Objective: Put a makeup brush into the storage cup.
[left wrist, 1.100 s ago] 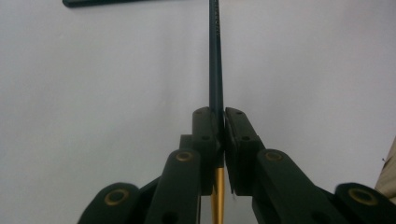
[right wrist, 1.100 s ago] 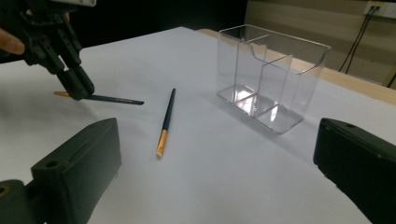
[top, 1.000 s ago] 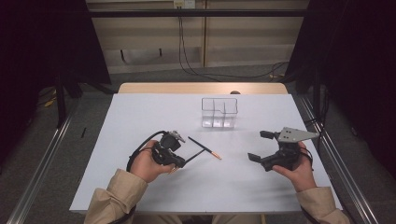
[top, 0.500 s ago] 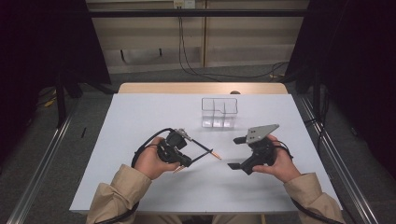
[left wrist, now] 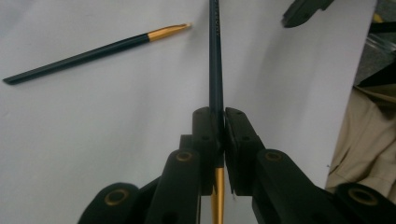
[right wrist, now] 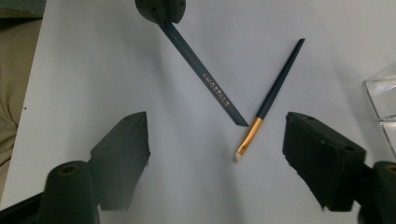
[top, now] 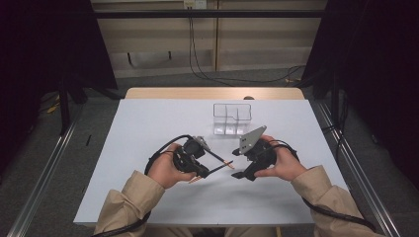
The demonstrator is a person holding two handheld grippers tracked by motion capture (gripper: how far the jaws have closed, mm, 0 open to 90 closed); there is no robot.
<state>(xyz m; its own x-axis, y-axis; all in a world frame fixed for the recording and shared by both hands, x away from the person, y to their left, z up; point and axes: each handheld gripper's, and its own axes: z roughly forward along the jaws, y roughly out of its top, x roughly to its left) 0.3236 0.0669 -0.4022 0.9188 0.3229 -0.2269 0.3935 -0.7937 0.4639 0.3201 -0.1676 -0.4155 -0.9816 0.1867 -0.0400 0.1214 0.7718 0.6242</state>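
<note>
My left gripper (top: 203,172) (left wrist: 219,135) is shut on a dark makeup brush (left wrist: 215,60) (right wrist: 205,77) (top: 217,168). The grip sits just above its gold ferrule (left wrist: 217,191), and the handle points toward my right gripper. A second brush of the same kind (top: 216,156) (left wrist: 93,51) (right wrist: 275,86) lies on the white table sheet (top: 148,128), gold end (right wrist: 252,133) to the right. My right gripper (top: 240,164) (right wrist: 224,158) is open and its jaws have just been closing. The held brush's handle end lies just ahead of the gap, touching neither pad.
A clear plastic organiser with compartments (top: 232,118) (right wrist: 383,100) stands behind the grippers near the table's back edge. A person's beige sleeves (top: 123,202) come in from the bottom. Metal rails (top: 44,173) and dark floor flank the table.
My right gripper has swung left, from the table's right side to right beside the left gripper and the brushes, and its jaws have narrowed. The left gripper has hardly moved.
</note>
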